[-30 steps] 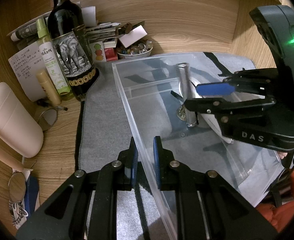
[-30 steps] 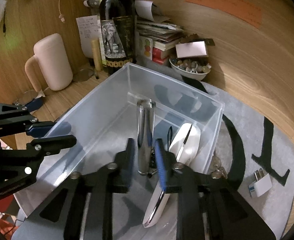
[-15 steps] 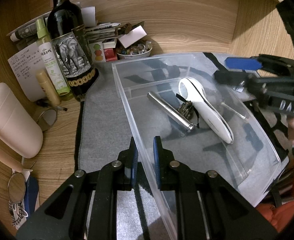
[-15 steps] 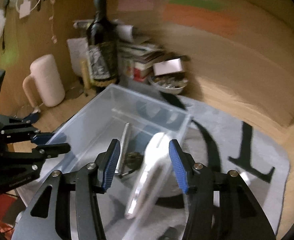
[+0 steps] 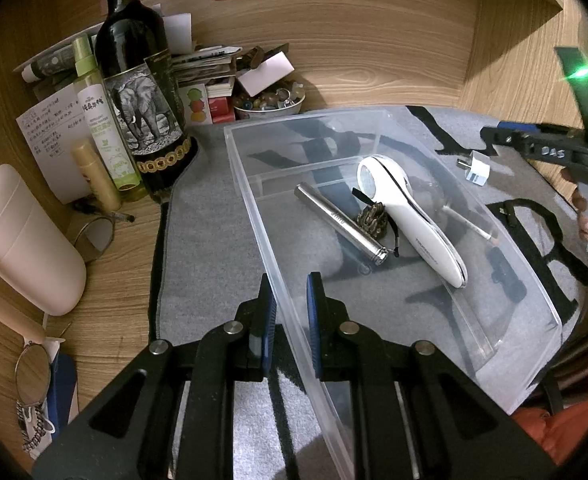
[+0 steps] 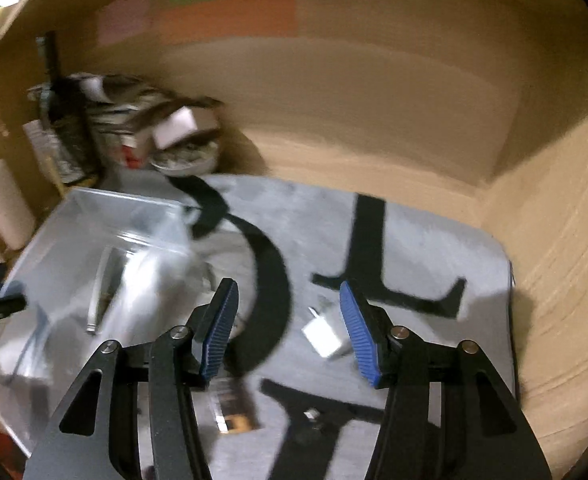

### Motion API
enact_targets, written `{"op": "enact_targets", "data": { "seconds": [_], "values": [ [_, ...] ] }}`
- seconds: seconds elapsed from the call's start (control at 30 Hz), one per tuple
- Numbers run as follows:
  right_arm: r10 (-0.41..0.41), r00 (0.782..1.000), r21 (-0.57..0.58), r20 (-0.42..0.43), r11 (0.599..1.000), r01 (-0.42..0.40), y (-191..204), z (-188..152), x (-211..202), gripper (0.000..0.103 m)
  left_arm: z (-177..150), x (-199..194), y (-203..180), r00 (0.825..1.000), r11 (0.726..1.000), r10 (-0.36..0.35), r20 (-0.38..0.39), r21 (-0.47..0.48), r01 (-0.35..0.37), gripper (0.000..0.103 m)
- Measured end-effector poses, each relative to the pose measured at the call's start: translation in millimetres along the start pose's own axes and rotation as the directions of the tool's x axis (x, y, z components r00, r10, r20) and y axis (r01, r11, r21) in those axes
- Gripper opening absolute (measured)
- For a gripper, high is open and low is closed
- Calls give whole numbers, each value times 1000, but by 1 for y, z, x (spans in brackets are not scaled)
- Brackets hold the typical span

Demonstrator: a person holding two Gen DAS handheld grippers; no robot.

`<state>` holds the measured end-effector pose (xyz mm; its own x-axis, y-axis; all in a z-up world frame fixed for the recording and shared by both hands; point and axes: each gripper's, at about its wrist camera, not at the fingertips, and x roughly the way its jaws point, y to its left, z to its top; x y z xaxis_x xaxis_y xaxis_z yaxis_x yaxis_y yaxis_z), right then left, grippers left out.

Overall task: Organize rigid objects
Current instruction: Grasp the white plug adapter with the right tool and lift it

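My left gripper [image 5: 290, 292] is shut on the near wall of the clear plastic bin [image 5: 374, 117], one pad on each side. Inside the bin lie a silver metal tube [image 5: 340, 224], a white handheld device [image 5: 410, 220] and a small bronze trinket [image 5: 374, 220]. My right gripper [image 6: 288, 312] hangs over the grey mat [image 6: 414, 240] to the right of the bin [image 6: 94, 216]. Its jaws are opening and hold nothing. A white plug adapter [image 6: 324, 336] lies on the mat below them, close to the right fingertip. The left wrist view shows the adapter [image 5: 479, 168] beside the right gripper [image 5: 494, 136].
A wine bottle [image 5: 142, 92], a spray bottle [image 5: 102, 120], a pink jug [image 5: 18, 240], a bowl of trinkets [image 5: 270, 102] and stacked books crowd the back left. A small dark object [image 6: 232, 404] lies on the mat. Wooden walls close in at the back and right.
My right gripper let go of the silver tube, which now lies flat in the bin, opened, and swung right over the mat. The left gripper has not moved.
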<state>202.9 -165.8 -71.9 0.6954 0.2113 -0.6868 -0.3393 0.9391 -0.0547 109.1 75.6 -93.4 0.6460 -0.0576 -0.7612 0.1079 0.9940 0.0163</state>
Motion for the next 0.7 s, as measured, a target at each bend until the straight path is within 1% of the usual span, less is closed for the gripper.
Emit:
{"op": "enact_targets", "data": {
  "seconds": [0.1,0.2,0.23,0.27,0.3,0.4,0.5,0.57,0.7],
  "values": [
    [-9,999,20,-47,1000,10,-8,-5,18,50,0,0,0,1000,1000,1,-1,-1,-1,13],
    [-1,995,35,-97,999,5,-13,-11,40,50,1,1,-1,1000,1000,6,-2,2,-6,13],
    [-9,994,35,-113,999,13,-13,-13,48,54,1,1,0,1000,1000,6,-3,2,-6,13],
    [-48,994,20,-99,999,50,-12,-15,50,59,1,1,-1,1000,1000,8,-3,4,-8,13],
    [-67,993,8,-98,998,68,-11,-15,53,65,1,1,0,1000,1000,9,-3,4,-9,13],
    [-84,991,3,-103,996,85,-14,-13,57,65,1,1,0,1000,1000,10,-3,3,-10,13],
    [-62,993,22,-100,998,65,-20,-13,54,63,1,1,-1,1000,1000,9,-3,4,-9,13],
    [-65,993,27,-101,997,68,-23,-14,53,63,1,1,-1,1000,1000,10,-2,5,-10,13],
    [-76,988,34,-136,996,82,-30,-21,63,62,1,1,0,1000,1000,8,-1,3,-8,13]
  ]
}}
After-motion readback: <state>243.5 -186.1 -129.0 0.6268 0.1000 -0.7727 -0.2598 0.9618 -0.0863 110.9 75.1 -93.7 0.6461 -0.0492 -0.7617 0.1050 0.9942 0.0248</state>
